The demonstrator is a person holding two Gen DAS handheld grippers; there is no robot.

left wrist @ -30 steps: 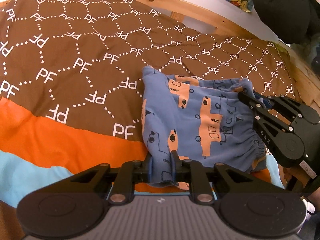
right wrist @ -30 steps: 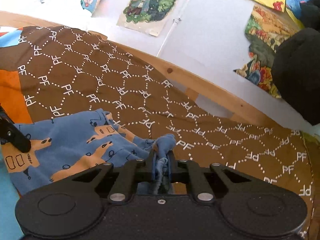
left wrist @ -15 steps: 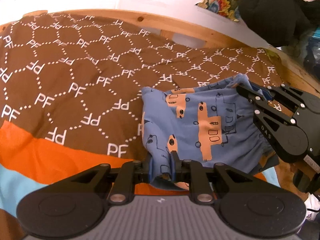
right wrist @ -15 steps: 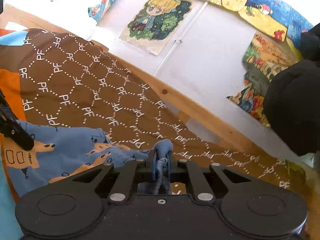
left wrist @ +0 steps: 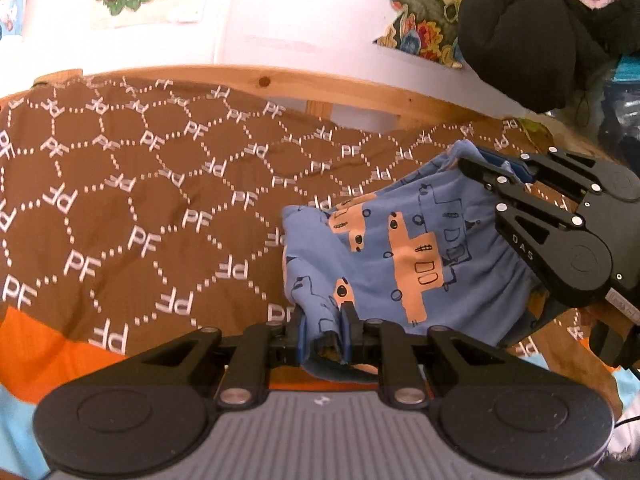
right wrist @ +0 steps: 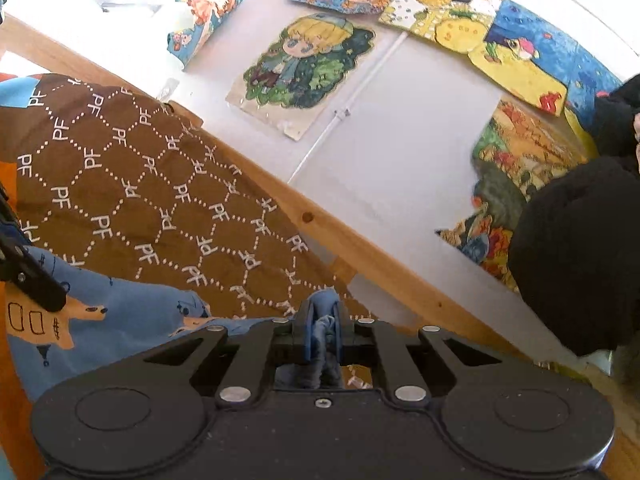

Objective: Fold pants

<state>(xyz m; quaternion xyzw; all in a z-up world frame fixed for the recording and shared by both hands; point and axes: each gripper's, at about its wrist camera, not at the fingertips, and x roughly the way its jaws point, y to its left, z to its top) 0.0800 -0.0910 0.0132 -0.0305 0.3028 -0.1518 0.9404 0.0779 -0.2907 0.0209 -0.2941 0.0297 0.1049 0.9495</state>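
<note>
Left claw (left wrist: 324, 326) pinches one corner of the blue pants (left wrist: 400, 264). Right claw (right wrist: 322, 330) pinches another bunched corner. Pants hang between the claws above the brown bedspread (left wrist: 160, 208), near the bed's wooden rail (left wrist: 360, 92).

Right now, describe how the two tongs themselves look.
Both tongs are matte black linkage arms with silver rivets and blue finger pads. The left tongs sit on a ribbed grey base. The right tongs carry white "DAS" lettering; their base is plain black. No sleeves visible.

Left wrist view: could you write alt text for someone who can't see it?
The left gripper pinches one edge of blue pants printed with orange vehicles, while the right gripper clamps the far edge. Beneath lies a brown bedspread patterned with white "PF" letters, bounded by a wooden bed rail.
</note>
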